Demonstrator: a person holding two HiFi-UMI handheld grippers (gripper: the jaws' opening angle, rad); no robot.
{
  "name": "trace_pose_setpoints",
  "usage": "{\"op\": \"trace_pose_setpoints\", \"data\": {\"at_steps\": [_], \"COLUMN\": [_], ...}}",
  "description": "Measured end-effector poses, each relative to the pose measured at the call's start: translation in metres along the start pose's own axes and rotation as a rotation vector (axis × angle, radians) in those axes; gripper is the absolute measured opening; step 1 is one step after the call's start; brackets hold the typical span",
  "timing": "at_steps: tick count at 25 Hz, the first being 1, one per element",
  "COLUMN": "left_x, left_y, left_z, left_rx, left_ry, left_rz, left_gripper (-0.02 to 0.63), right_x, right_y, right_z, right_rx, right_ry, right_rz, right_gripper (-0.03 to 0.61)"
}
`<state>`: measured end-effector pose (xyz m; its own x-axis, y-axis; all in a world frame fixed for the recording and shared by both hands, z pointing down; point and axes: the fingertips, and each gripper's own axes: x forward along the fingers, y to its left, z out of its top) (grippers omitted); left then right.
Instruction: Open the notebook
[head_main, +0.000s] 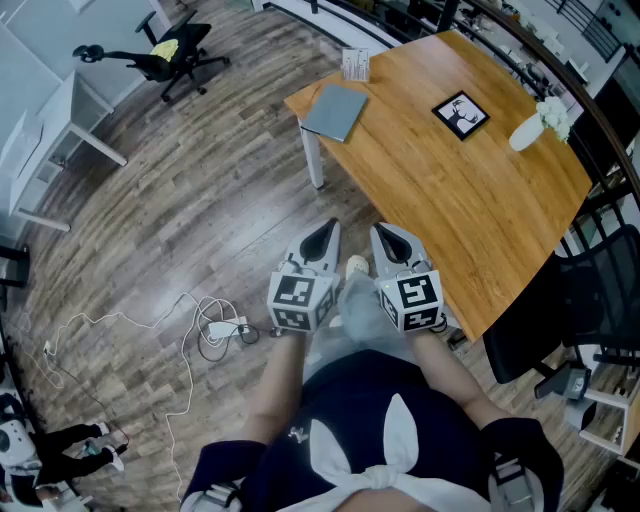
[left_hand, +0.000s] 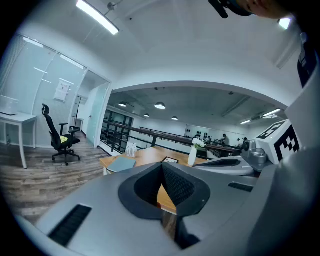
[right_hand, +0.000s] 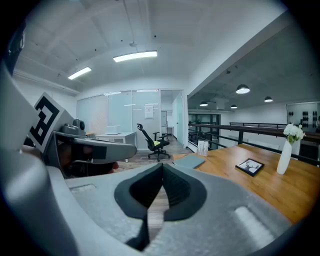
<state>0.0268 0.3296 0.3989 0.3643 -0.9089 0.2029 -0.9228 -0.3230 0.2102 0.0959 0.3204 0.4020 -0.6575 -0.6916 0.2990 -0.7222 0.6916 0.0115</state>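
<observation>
Nothing is done yet. The notebook (head_main: 335, 111) lies closed on the bench (head_main: 430, 190) corner, at 12 o'clock from both grippers and well apart. The left gripper (head_main: 322, 238) and the right gripper (head_main: 393, 242) have their fingers pressed together and hold nothing.

No txt I can read anywhere. Small card stand (head_main: 355, 64) at the desk's (head_main: 430, 190) far corner carries print, too small for me. Wall notice (left_hand: 62, 90) in the bkgd is blurred, can't read it either.
</observation>
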Motion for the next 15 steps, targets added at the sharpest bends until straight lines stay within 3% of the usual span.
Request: {"op": "trace_pose_setpoints", "data": {"at_steps": [8,15], "left_x": [0.031,0.093], "left_y": [0.019,0.059], "left_z": [0.011,0.026], "left_rx": [0.069,0.101], "left_ry": [0.032,0.066], "left_rz": [0.015,0.027], "left_gripper": [0.017,0.017], "right_x": [0.033,0.094], "right_y": [-0.018,-0.062], "right_z": [0.005,0.024], "right_rx": [0.005,0.008], "right_ry": [0.002,0.0], "right_rz": [-0.002,-0.019], "right_gripper": [-0.003,-0.002]}}
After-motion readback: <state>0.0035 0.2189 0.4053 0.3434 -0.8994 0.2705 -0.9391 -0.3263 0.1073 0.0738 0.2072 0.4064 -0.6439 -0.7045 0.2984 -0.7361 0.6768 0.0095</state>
